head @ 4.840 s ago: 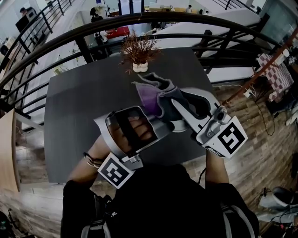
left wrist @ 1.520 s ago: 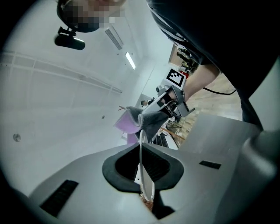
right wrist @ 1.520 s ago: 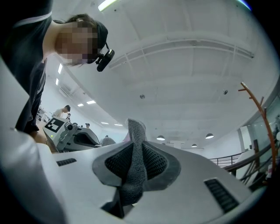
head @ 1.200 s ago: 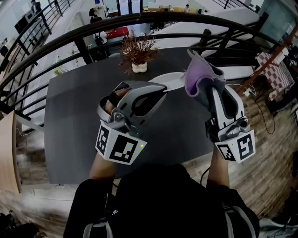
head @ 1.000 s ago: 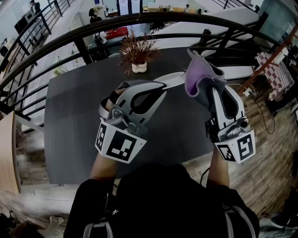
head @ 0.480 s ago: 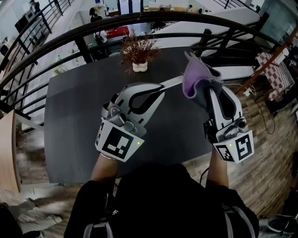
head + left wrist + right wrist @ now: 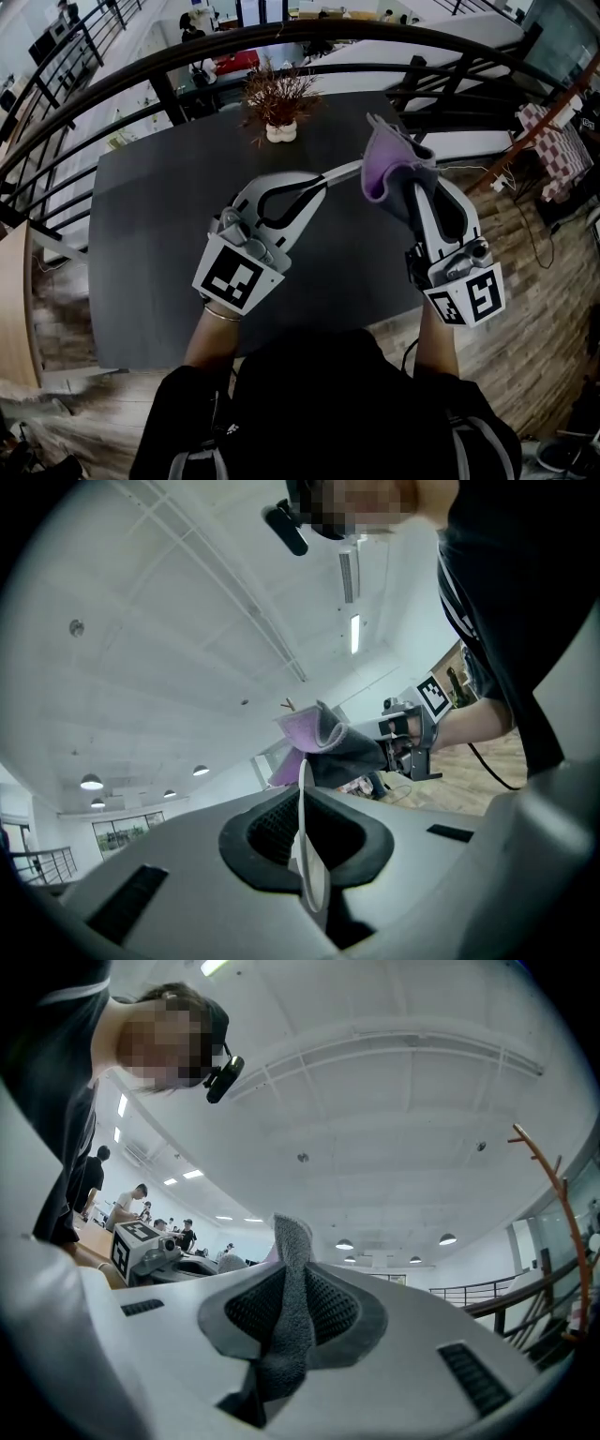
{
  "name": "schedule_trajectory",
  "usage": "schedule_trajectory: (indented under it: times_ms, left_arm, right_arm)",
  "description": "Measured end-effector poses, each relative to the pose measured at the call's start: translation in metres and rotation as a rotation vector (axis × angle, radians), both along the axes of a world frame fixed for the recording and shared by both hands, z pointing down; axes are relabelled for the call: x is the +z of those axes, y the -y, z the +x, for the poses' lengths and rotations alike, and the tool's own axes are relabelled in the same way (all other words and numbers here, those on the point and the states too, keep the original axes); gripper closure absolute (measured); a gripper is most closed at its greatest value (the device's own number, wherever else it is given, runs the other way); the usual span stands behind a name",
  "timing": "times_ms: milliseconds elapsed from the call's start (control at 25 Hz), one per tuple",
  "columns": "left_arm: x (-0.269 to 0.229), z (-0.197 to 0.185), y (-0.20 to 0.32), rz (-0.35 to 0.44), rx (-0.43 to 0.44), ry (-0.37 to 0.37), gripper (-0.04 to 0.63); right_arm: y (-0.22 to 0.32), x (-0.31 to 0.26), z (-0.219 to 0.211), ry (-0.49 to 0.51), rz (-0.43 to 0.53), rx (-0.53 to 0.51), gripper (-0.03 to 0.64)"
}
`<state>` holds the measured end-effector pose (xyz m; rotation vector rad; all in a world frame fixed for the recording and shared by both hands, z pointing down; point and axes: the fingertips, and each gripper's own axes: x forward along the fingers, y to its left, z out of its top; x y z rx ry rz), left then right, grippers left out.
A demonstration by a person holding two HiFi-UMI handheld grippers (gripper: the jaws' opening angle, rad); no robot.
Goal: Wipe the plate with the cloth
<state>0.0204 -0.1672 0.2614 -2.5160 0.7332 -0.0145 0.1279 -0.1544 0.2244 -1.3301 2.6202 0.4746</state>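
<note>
My left gripper is shut on a white plate, held above the dark table and seen almost edge-on. In the left gripper view the plate stands as a thin upright rim between the pads. My right gripper is shut on a purple and grey cloth, bunched above its jaws. The cloth's left fold sits right at the plate's far rim; I cannot tell whether they touch. From the left gripper the cloth shows just beyond the plate. The grey cloth is pinched in the right gripper.
A dried plant in a small white pot stands at the far side of the dark table. A black curved railing runs behind the table. Wooden floor lies to the right. The left gripper shows low at the left in the right gripper view.
The left gripper has rolled, turning the plate from a broad oval to nearly edge-on. The right gripper with the cloth has drifted slightly left towards the plate's rim.
</note>
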Motion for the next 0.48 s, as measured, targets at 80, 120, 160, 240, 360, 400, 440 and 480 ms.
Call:
schedule_trajectory:
  times_ms: [80, 120, 160, 240, 360, 400, 440, 480]
  left_arm:
    - [0.003, -0.003, 0.005, -0.063, 0.003, -0.04, 0.578]
    - [0.005, -0.004, 0.008, -0.101, 0.001, -0.061, 0.578]
    - [0.007, -0.005, 0.012, -0.133, -0.001, -0.08, 0.578]
    - [0.011, -0.007, 0.016, -0.176, 0.002, -0.105, 0.578]
    - [0.018, -0.008, 0.022, -0.226, 0.014, -0.132, 0.578]
    - [0.02, -0.009, 0.024, -0.241, 0.016, -0.139, 0.578]
    - [0.022, -0.01, 0.026, -0.253, 0.017, -0.142, 0.578]
    - [0.024, -0.011, 0.028, -0.262, 0.017, -0.141, 0.578]
  right_arm:
    - [0.001, 0.003, 0.0, -0.004, -0.006, 0.005, 0.557]
    - [0.001, 0.005, 0.001, -0.005, -0.008, 0.007, 0.558]
    - [0.002, 0.006, 0.001, -0.006, -0.011, 0.009, 0.558]
    - [0.004, 0.009, 0.002, -0.007, -0.016, 0.011, 0.558]
    - [0.007, 0.013, 0.001, -0.013, -0.024, 0.015, 0.557]
    - [0.007, 0.015, 0.0, -0.015, -0.028, 0.015, 0.557]
    - [0.008, 0.016, -0.001, -0.016, -0.032, 0.015, 0.557]
    - [0.008, 0.017, -0.002, -0.017, -0.037, 0.014, 0.557]
